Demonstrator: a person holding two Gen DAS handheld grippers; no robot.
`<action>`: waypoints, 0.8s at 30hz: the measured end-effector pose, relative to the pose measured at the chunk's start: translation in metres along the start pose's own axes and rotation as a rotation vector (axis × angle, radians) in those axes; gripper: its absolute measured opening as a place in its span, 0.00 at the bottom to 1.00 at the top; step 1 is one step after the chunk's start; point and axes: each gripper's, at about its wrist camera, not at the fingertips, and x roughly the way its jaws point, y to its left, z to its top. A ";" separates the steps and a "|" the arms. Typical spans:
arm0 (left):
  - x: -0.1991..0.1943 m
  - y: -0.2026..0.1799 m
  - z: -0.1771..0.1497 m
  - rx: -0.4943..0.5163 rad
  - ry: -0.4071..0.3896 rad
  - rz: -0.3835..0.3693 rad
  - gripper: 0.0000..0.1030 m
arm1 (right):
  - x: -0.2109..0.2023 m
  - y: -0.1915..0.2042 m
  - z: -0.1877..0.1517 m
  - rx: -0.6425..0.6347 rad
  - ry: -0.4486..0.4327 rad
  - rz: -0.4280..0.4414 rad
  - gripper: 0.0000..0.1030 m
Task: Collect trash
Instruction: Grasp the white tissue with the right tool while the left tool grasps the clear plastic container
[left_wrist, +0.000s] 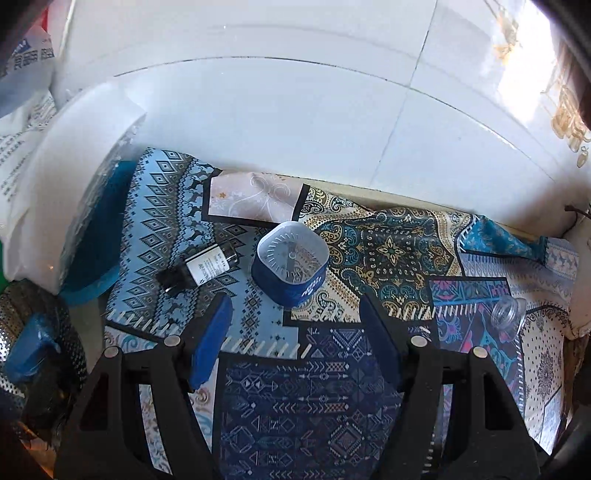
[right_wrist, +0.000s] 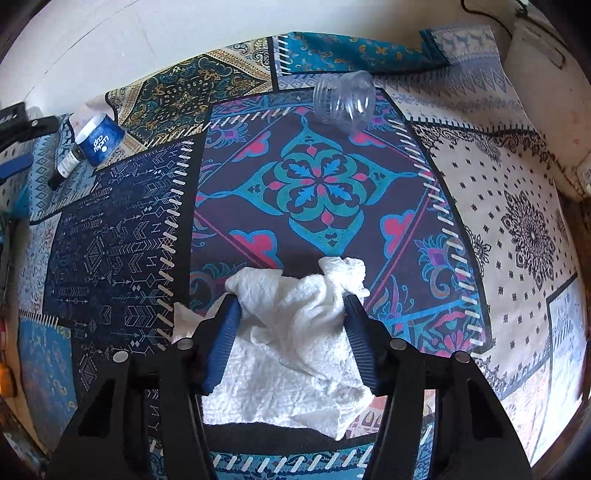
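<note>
In the left wrist view my left gripper (left_wrist: 295, 306) is open and empty, just short of a blue tub with a translucent lid (left_wrist: 290, 264). A small dark bottle with a white label (left_wrist: 201, 267) lies left of the tub. A clear plastic jar (left_wrist: 508, 314) lies on its side at the right. In the right wrist view my right gripper (right_wrist: 291, 306) stands open around a crumpled white paper towel (right_wrist: 295, 332), its pads at either side of it. The clear jar (right_wrist: 343, 101) lies ahead; the blue tub (right_wrist: 98, 138) and the bottle (right_wrist: 66, 166) are at far left.
A patterned patchwork cloth (right_wrist: 317, 184) covers the table, with a white tiled wall (left_wrist: 295, 110) behind it. A white plastic bag (left_wrist: 66, 177) and a perforated metal bin (left_wrist: 40, 339) stand at the left. The left gripper's fingers (right_wrist: 16, 166) show at the left edge.
</note>
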 end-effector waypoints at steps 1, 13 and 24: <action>0.010 0.001 0.004 -0.005 0.005 -0.005 0.68 | 0.000 0.000 0.001 -0.001 -0.005 0.000 0.44; 0.077 -0.005 0.026 -0.018 0.075 0.055 0.68 | 0.004 -0.011 0.010 0.072 -0.018 0.048 0.11; 0.074 -0.029 0.002 0.081 0.049 0.114 0.66 | -0.017 -0.029 0.006 0.113 -0.066 0.065 0.10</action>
